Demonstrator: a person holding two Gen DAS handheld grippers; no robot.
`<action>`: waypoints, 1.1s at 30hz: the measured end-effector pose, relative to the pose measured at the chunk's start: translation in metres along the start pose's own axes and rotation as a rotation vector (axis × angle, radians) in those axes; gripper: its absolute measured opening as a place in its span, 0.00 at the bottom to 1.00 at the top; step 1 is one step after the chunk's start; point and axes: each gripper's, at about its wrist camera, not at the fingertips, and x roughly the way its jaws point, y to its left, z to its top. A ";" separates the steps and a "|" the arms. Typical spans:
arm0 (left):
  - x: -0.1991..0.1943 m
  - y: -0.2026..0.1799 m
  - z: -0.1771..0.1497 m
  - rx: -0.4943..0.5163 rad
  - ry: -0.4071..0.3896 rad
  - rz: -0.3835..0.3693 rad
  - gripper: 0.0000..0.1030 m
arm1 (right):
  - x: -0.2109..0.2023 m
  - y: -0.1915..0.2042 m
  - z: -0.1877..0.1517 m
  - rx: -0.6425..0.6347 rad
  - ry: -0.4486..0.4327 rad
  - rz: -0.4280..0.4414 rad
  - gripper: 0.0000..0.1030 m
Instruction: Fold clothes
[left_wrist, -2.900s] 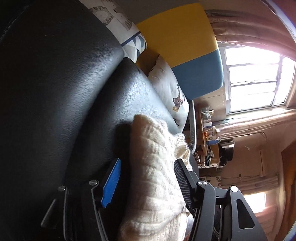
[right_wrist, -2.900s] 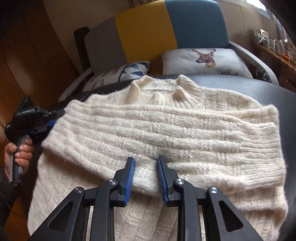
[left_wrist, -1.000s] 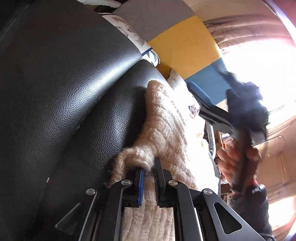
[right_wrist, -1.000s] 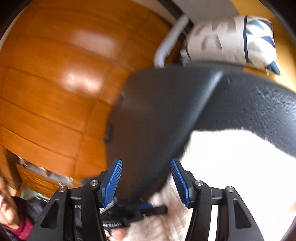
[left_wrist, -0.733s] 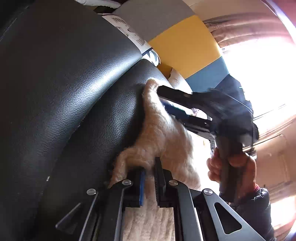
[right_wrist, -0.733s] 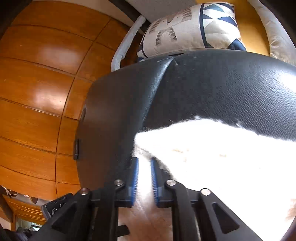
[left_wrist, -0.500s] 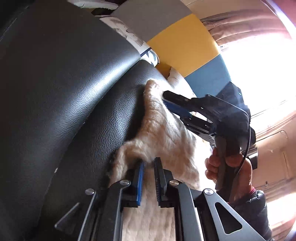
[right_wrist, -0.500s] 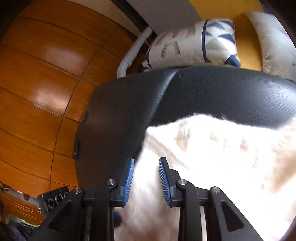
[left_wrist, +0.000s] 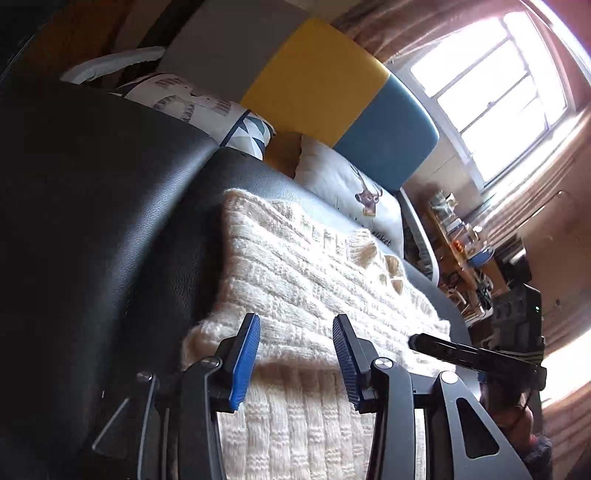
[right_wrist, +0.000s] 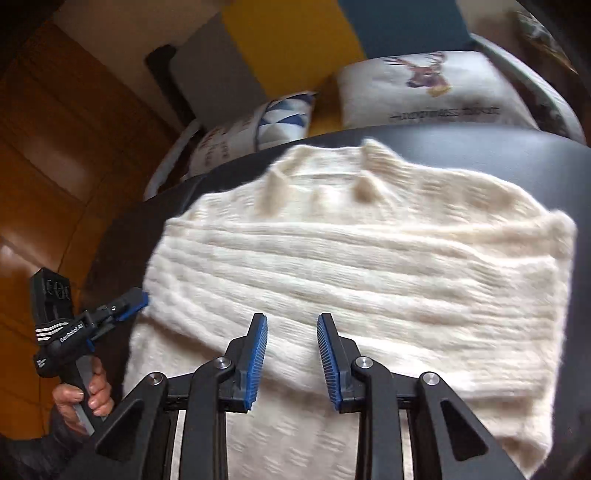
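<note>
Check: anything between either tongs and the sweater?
Nothing visible. The left tongs and right tongs are both open right over the sweater, which lies bare on the black seat. The pillows sit behind it.

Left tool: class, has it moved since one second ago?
Yes. The left tool has let go of the sweater and backed away from the black cushion's seam.
</note>
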 end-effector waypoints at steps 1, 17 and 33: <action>0.009 -0.002 0.004 0.011 0.015 0.015 0.41 | -0.001 -0.021 -0.006 0.039 -0.010 -0.034 0.24; 0.010 -0.009 0.001 0.062 -0.008 0.063 0.58 | -0.079 -0.093 -0.086 0.329 -0.241 0.162 0.33; -0.088 0.034 -0.111 0.105 0.120 0.064 0.59 | -0.176 -0.138 -0.224 0.413 -0.231 0.123 0.50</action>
